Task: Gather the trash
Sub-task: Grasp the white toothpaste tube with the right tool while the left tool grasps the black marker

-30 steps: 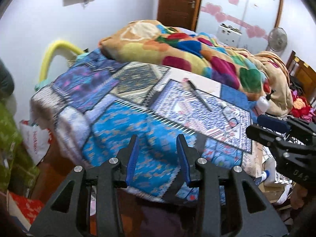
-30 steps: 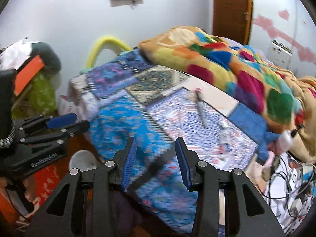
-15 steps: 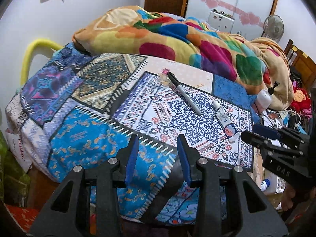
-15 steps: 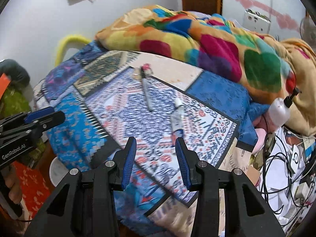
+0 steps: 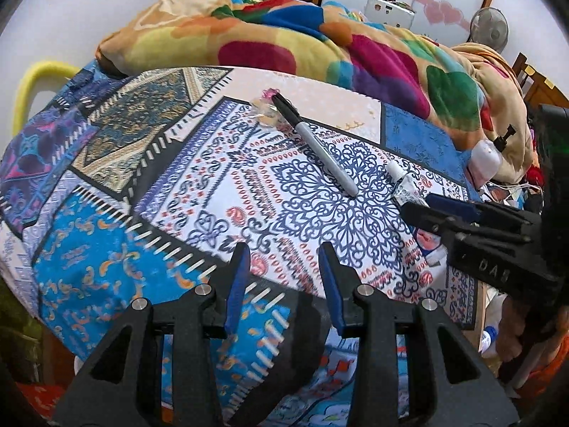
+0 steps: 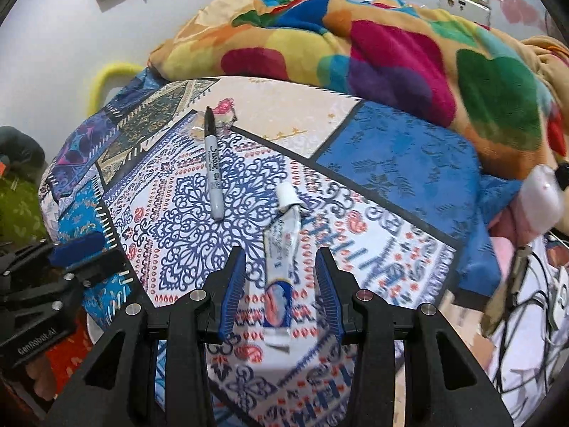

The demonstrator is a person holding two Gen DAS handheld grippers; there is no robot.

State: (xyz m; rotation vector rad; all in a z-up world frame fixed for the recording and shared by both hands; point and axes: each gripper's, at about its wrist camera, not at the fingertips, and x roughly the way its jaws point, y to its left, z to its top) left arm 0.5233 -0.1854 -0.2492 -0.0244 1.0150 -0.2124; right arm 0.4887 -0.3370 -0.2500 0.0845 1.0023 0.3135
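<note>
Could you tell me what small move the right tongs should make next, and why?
Probably lower the right tongs straight down over the squeezed tube and close on it. The tube lies flat on the patterned bedsheet, lined up in the open gap between the blue pads, which do not touch it yet. The marker and the clear wrapper lie farther off.
</note>
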